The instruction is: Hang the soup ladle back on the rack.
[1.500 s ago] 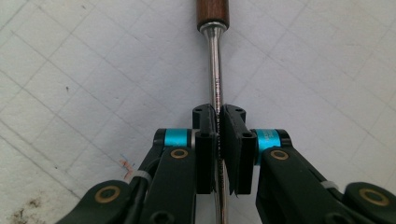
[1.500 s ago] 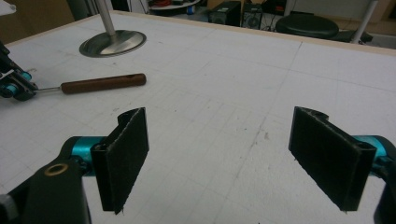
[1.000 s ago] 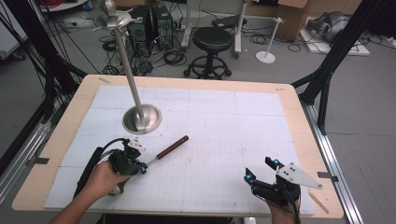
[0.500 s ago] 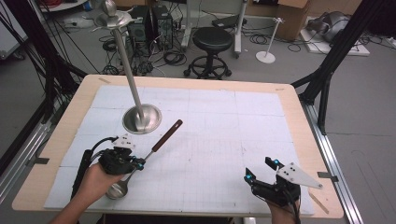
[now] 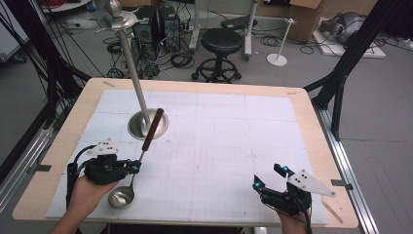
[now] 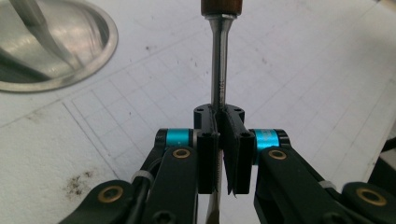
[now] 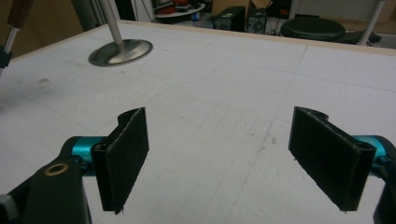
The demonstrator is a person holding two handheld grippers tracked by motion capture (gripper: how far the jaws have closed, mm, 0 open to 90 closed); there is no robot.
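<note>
Ladle: I have the ladle (image 5: 141,153) pinched by its thin metal shaft; its bowl sits low near the front edge of the table, by my left hand (image 5: 87,190), and its dark wooden handle tilts up and away toward the stand's base
Left gripper: my left gripper (image 5: 134,165) is clamped tight on the shaft, the two black pads pressed together with only the shaft between them; in the left gripper view the shaft rises straight out of the left gripper (image 6: 219,135) and meets the brown handle end at the top edge
Right gripper: my right gripper (image 5: 268,178) rests at the front right of the table with its jaws spread wide and nothing between them; the right gripper view shows the two black pads (image 7: 126,156) well apart over bare gridded mat
Stand: a metal stand (image 5: 131,68) with a round dished base (image 5: 158,127) is on the left half of the mat, its pole leaning up toward the far left; the ladle's handle end overlaps the base as I see it from above, and I cannot tell whether they touch
Table: a wooden table (image 5: 311,126) covered with a white gridded mat (image 5: 234,136)
Distance: the two grippers are well apart, one at each front corner of the mat
</note>
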